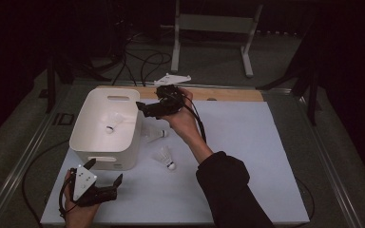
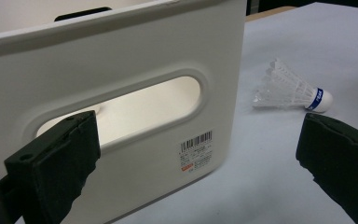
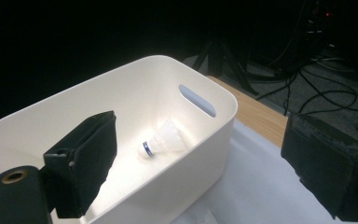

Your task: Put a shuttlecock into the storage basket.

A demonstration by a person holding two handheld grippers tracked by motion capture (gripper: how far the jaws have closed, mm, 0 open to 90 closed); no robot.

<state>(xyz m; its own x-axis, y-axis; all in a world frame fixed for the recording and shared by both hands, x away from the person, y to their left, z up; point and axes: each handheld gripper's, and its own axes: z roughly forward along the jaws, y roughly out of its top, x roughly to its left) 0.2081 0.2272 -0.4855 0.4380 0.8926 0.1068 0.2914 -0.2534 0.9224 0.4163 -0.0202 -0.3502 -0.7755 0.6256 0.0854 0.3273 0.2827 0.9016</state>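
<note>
Table: white, carries my white bin.
Shuttlecock: inside bin, below my right gripper.
Fingers: both pairs apart, empty.

One shuttlecock lies in the bin. Right of the bin, two more shuttlecocks lie on the table, one just beside its wall.

My right gripper hung raised on an outstretched, dark-sleeved forearm, jaws spread wide and empty. My left gripper sat low by my body, jaws likewise parted, gripping nothing.
</note>
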